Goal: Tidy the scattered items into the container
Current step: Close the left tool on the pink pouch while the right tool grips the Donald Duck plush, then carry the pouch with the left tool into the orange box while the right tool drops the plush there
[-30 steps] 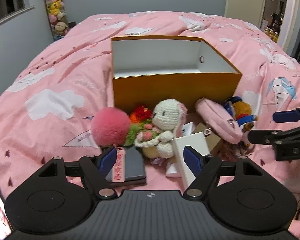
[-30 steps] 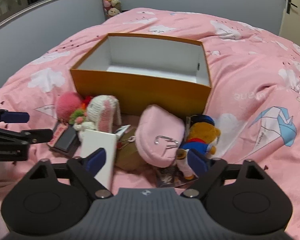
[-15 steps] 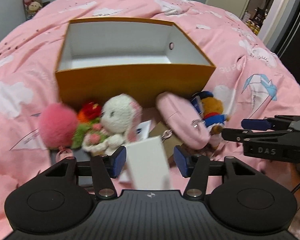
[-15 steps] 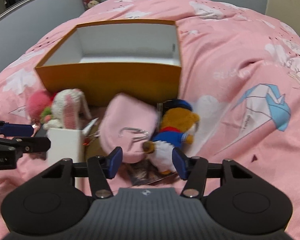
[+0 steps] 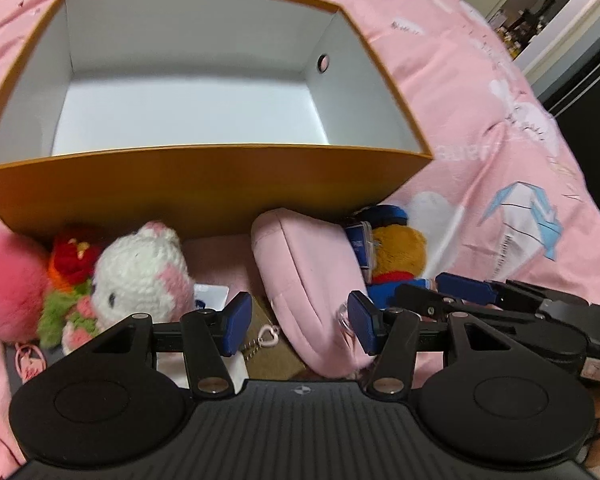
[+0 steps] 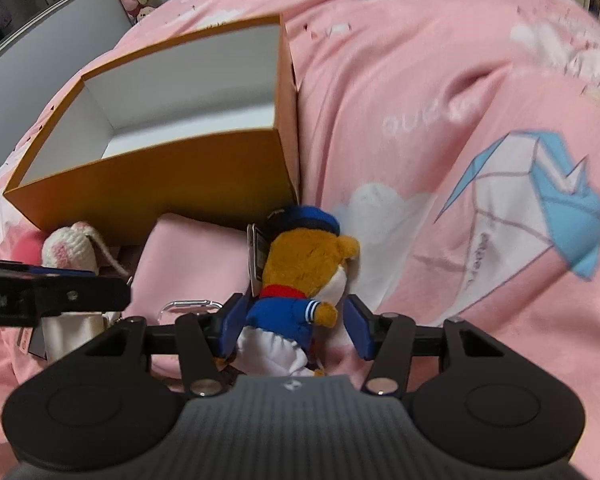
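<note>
Both pairs of jaws stand half apart, having just narrowed: the left gripper (image 5: 298,322) straddles a pink pouch (image 5: 308,280), its pads not visibly pressing, and the right gripper (image 6: 296,326) straddles a sailor bear plush (image 6: 300,276), with a gap at the right pad. Behind them on the pink bedspread (image 6: 440,80) sits the open orange box (image 5: 204,188), white inside, with a crocheted bunny (image 5: 144,272) and pink pompom (image 5: 8,280) in front of it.

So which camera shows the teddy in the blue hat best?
The right wrist view. The teddy sits in the middle there, hat, face and blue jacket all showing, between the right gripper fingers. The left wrist view shows only its head and hat, half hidden behind the pink pouch.
</note>
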### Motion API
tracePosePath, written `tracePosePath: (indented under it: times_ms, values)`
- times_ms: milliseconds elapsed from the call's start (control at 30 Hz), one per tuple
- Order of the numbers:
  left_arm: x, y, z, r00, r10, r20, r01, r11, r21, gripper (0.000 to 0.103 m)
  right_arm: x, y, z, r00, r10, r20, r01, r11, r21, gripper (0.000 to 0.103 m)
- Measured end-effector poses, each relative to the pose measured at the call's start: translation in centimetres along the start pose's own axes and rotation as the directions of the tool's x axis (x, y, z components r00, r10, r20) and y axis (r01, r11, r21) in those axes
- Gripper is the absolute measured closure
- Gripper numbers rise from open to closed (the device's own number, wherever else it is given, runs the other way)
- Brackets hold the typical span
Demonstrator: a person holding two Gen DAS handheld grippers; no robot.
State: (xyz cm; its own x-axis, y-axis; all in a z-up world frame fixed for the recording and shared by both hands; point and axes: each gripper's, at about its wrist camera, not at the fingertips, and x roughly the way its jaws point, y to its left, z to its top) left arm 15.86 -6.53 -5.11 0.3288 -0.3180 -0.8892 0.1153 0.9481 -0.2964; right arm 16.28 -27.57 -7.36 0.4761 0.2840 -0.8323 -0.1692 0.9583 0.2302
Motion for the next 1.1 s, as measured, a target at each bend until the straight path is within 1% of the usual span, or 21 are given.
tracePosePath:
  times_ms: [133,400,433,467,533,567,667,733,867,1000,1100]
  values:
    - [1.9,0.1,0.8,0.999,0.016,-0.048,-0.016,1.000,-0.003,0.041,1.5,-0.7,0.2,0.999,0.029,-0.033,-0.028,0.999,0.034,0.045]
    - [3.6,-0.5,2.0,0.997,0.013,-0.074,-0.012,1.000,0.013,0.041,3.6,-1.7,0.4,0.993,0.097,-0.071,-0.090,0.992,0.092,0.047]
    - [3.8,-0.5,2.0,0.997,0.019,-0.073,-0.018,1.000,0.016,0.045,3.7,-1.7,0.4,0.992,0.100,-0.073,-0.093,0.991,0.093,0.047]
    - [3.9,-0.6,2.1,0.997,0.030,-0.071,-0.029,0.999,0.022,0.051,3.8,-1.7,0.4,0.992,0.104,-0.073,-0.096,0.991,0.095,0.047]
    - [3.9,-0.7,2.1,0.997,0.041,-0.062,-0.040,0.999,0.029,0.057,3.9,-1.7,0.4,0.992,0.108,-0.071,-0.101,0.990,0.101,0.048]
    - [3.8,-0.7,2.1,0.998,0.040,-0.056,-0.039,0.999,0.026,0.061,4.0,-1.8,0.4,0.991,0.110,-0.069,-0.103,0.989,0.103,0.049]
    - [3.3,-0.6,1.9,0.999,0.034,-0.027,-0.034,0.999,0.016,0.067,3.7,-1.5,0.2,0.992,0.108,-0.062,-0.101,0.989,0.107,0.053]
    - [2.6,-0.6,1.7,1.000,0.031,0.000,-0.031,0.999,0.011,0.069,3.4,-1.2,0.1,0.994,0.099,-0.055,-0.093,0.991,0.101,0.055]
    - [0.8,-0.7,1.2,0.998,0.026,0.059,-0.027,0.999,0.019,0.070,2.1,-0.6,-0.2,0.995,0.097,-0.019,-0.095,0.991,0.094,0.057]
    - [-1.4,-1.3,0.7,0.993,0.024,0.119,-0.031,0.998,0.059,0.070,-0.1,0.1,-0.4,0.996,0.085,0.026,-0.087,0.993,0.075,0.057]
    - [-3.5,-1.7,0.4,0.986,0.023,0.168,-0.038,0.995,0.091,0.070,-1.6,0.7,-0.7,0.995,0.077,0.067,-0.081,0.995,0.060,0.057]
